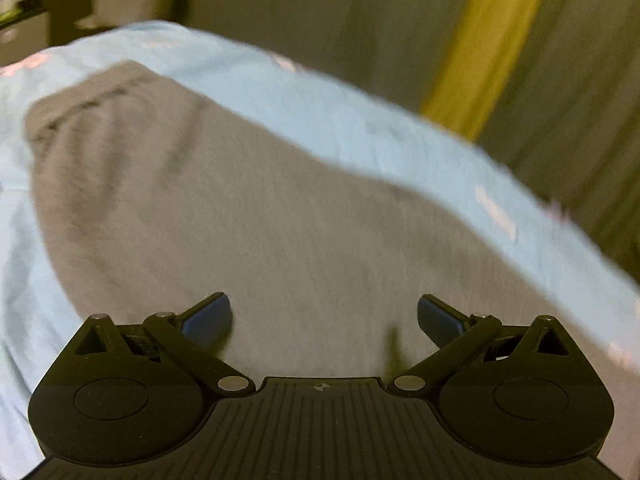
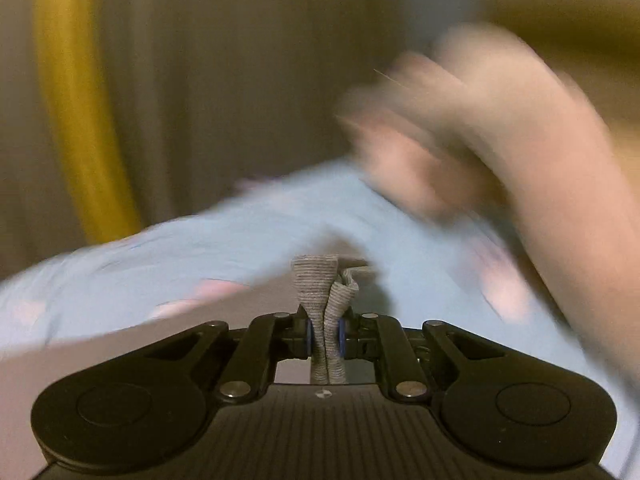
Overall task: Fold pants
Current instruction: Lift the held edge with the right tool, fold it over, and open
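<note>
I see the grey knit pants (image 1: 240, 208) spread flat on the light blue bed sheet (image 1: 360, 120). My left tool (image 1: 325, 322) hangs over the pants, spread wide with nothing between its pads. My right tool (image 2: 325, 336) is pinched narrow on a bunched grey ribbed edge of the pants. A blurred bare hand (image 2: 480, 128) hovers above the sheet.

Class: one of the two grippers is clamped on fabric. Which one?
The right gripper: its jaws pinch a bunched ribbed edge of the grey pants. The left gripper stands open, empty.
</note>
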Tool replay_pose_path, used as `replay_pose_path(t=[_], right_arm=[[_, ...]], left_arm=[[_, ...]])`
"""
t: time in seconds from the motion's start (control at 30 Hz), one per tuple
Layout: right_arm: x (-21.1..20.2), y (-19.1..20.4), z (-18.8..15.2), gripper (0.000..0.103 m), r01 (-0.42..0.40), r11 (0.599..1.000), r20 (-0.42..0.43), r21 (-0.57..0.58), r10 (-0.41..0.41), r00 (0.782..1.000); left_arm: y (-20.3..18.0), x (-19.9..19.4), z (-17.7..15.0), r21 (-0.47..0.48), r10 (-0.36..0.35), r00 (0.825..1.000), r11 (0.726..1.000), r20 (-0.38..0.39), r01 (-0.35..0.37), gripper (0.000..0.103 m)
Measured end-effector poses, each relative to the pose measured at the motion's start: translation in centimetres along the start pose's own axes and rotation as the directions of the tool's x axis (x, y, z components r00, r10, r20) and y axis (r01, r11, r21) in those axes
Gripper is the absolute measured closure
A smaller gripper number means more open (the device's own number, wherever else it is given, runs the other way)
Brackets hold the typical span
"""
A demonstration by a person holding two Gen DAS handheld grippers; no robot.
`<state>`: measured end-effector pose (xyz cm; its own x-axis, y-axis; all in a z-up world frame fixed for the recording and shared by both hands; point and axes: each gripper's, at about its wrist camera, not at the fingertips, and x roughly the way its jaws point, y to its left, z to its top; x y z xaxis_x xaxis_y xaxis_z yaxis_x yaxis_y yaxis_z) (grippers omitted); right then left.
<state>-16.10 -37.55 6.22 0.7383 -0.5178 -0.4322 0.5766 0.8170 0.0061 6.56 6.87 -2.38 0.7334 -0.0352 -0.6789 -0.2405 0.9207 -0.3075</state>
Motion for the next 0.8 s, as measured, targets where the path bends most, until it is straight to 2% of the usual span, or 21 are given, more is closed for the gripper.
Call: replay_pose_path(t=[0.07, 0.1, 0.17, 0.2, 0.23, 0.3, 0.37, 0.4, 0.47, 0.53, 0.63, 0.7, 0.73, 0.8], right_arm=[[-1.8, 6.1, 0.0, 0.092, -0.166, 0.972, 0.021, -0.165, 0.171, 0.985], [-2.7, 9.5, -1.0, 0.092, -0.248, 0.929, 0.012, -0.276, 0.262, 0.965], [-3.8, 14.7, -3.9, 0.091, -0.349, 0.824, -0.048, -0.446, 0.367, 0.929], [-3.8, 16.6, -5.7, 0.091, -0.391, 0.777, -0.099, -0.492, 0.397, 0.913], [-3.5, 18.4, -8.0, 0.091, -0.448, 0.728, -0.185, -0.519, 0.416, 0.890], [-2.4, 20.6, -12.0, 0.091, -0.518, 0.630, -0.345, -0.579, 0.387, 0.855], [-3.5, 21.5, -13.7, 0.091, -0.450, 0.549, -0.287, -0.705, 0.360, 0.888], [-3.6, 21.5, -13.3, 0.091, -0.450, 0.553, -0.287, -0.702, 0.358, 0.888], [-3.3, 20.6, -12.1, 0.091, -0.478, 0.624, -0.301, -0.618, 0.374, 0.877], [-3.4, 19.8, -11.3, 0.091, -0.482, 0.685, -0.286, -0.547, 0.388, 0.876], [-3.9, 19.1, -10.1, 0.091, -0.488, 0.745, -0.251, -0.454, 0.419, 0.873], [-4.5, 18.7, -8.6, 0.091, -0.503, 0.796, -0.212, -0.336, 0.457, 0.864], [-4.8, 18.6, -7.8, 0.091, -0.515, 0.812, -0.181, -0.274, 0.483, 0.857], [-6.0, 18.4, -7.4, 0.091, -0.553, 0.798, -0.135, -0.241, 0.536, 0.833]], left_arm=[[1.0, -0.9, 0.5, -0.064, 0.020, 0.999, 0.998, 0.050, -0.016, 0.000], [1.6, -1.3, 0.7, -0.090, 0.032, 0.997, 0.996, 0.066, -0.026, 0.000], [2.5, -1.7, 0.9, -0.124, 0.045, 0.996, 0.992, 0.072, -0.036, 0.000], [2.7, -1.8, 0.9, -0.134, 0.042, 0.997, 0.990, 0.064, -0.033, 0.000], [2.9, -1.8, 0.9, -0.143, 0.034, 0.998, 0.989, 0.056, -0.026, 0.000], [3.0, -1.8, 0.8, -0.146, 0.014, 0.999, 0.989, 0.051, -0.006, 0.000], [2.6, -1.6, 0.8, -0.124, 0.005, 0.999, 0.992, 0.052, 0.001, 0.000], [2.5, -1.4, 0.8, -0.113, -0.002, 0.999, 0.994, 0.045, 0.007, 0.000], [2.2, -1.2, 0.6, -0.091, -0.021, 0.999, 0.996, 0.031, 0.023, 0.000], [1.8, -0.9, 0.3, -0.062, -0.026, 0.999, 0.998, 0.021, 0.027, 0.000], [1.4, -0.8, 0.0, -0.021, -0.029, 0.999, 0.999, 0.015, 0.029, 0.000], [1.2, -0.8, 0.0, -0.017, -0.031, 0.999, 0.999, 0.015, 0.032, 0.000], [1.3, -0.8, 0.0, -0.019, -0.031, 0.999, 0.999, 0.017, 0.032, 0.000], [1.4, -0.6, 0.0, -0.023, -0.027, 1.000, 0.999, 0.016, 0.027, 0.000]])
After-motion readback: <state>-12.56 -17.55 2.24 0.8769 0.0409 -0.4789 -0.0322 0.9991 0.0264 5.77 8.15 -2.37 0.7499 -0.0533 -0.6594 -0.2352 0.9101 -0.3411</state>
